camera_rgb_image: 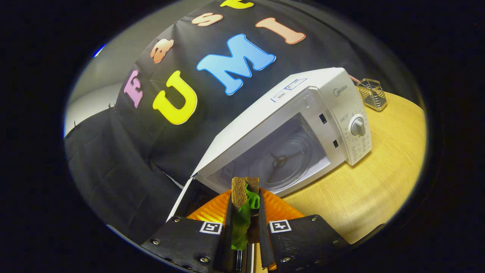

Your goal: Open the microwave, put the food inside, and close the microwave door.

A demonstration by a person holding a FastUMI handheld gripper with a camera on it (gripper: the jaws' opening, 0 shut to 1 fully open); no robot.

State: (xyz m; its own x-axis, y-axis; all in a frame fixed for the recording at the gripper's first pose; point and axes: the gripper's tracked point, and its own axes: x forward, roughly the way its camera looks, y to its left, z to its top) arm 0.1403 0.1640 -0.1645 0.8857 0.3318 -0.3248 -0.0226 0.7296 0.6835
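Item: food (pixel 242 206) held in your gripper (pixel 245 212) before the open microwave (pixel 303 125).

Your gripper's two fingers were clamped together on the food, a green piece topped with brown slabs, which stood up between them and poked out just ahead of the tips. The white microwave sat on the wooden table (pixel 371 189), its cavity open and the glass turntable (pixel 282 161) visible inside, just beyond the food. Its door (pixel 182 199) hung open beside your fingers. A dial (pixel 358 126) sat on its control panel. A wire basket (pixel 372 94) stood near the table's far edge, behind the microwave.
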